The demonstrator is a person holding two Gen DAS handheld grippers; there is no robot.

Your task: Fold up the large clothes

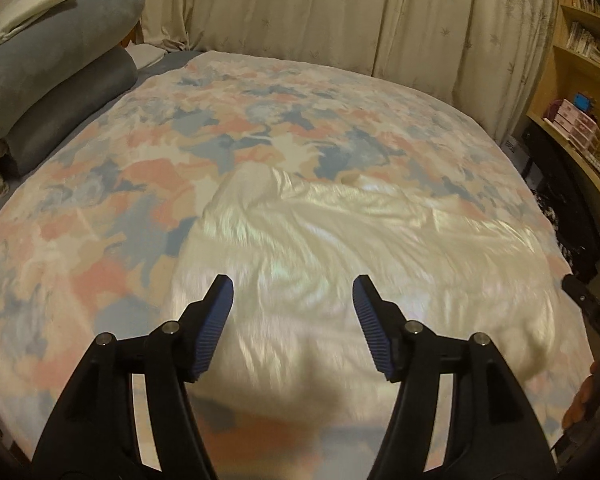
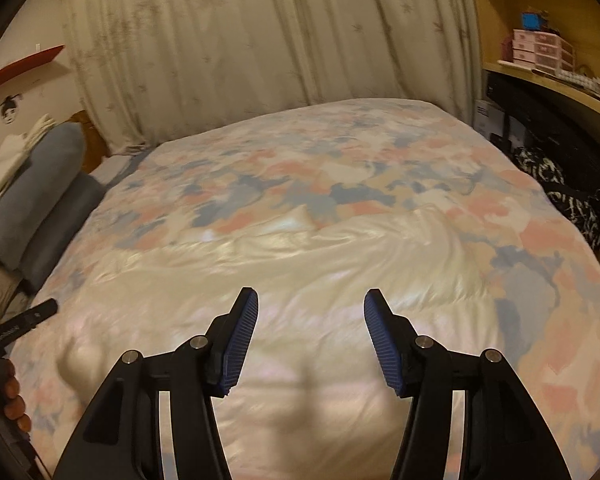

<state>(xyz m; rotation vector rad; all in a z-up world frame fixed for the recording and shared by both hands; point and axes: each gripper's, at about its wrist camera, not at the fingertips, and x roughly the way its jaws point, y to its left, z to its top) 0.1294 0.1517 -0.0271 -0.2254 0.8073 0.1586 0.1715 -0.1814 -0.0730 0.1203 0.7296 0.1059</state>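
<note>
In the left wrist view, the left claw (image 1: 293, 294) hangs spread and holding nothing above the near part of the cream garment (image 1: 340, 240), which lies rumpled on the patterned bed (image 1: 100, 184). In the right wrist view, the right claw (image 2: 311, 306) is likewise spread over the garment's near middle, the cloth reaching far and left beneath it.

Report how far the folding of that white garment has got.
Done: the white garment lies spread on the patterned bedspread, wrinkled, with no finished fold showing. In hand: nothing; the left gripper and the right gripper both hover open above the cloth. Left: grasp an edge and make every fold. Motion blur hides the garment's exact outline.
</note>
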